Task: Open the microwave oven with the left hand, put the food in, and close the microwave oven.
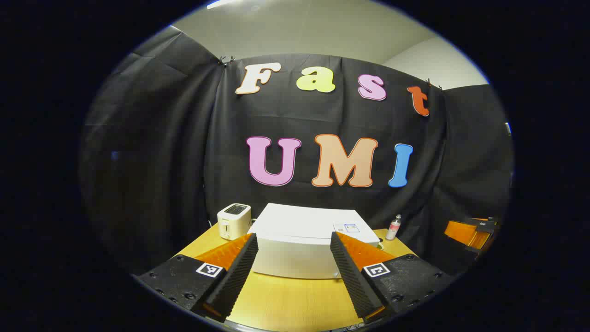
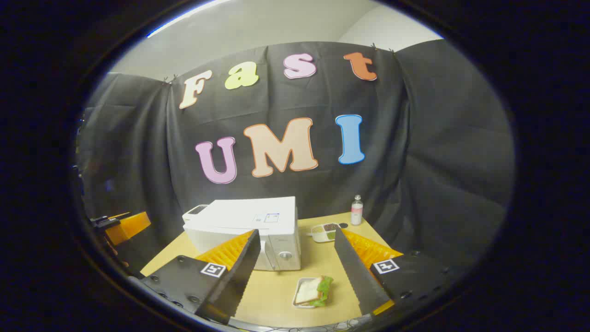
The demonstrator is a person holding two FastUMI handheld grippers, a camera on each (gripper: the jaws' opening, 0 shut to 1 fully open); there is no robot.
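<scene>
Toaster (image 1: 234, 220) at table (image 1: 286, 299) back-left, small bottle (image 2: 356, 210) back-right, lunch box (image 2: 326, 232) nearby.

Black cloth wall (image 2: 438, 152) hangs all round, pale ceiling (image 1: 318, 32) at 12 o'clock with what looks like a light strip; wooden table (image 2: 322, 263) at 6 o'clock.

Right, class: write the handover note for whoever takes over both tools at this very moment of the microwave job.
Left tool: open, holding nothing, facing the microwave oven from a distance.
Right tool: open, holding nothing, above the sandwich on its small tray on the table.
Microwave door is shut. The toaster stands beside the oven; a bottle and a second food tray stand on its other side.
Done: nothing yet.
Left: open the door with the left tool, put the food in, close the door.
</scene>
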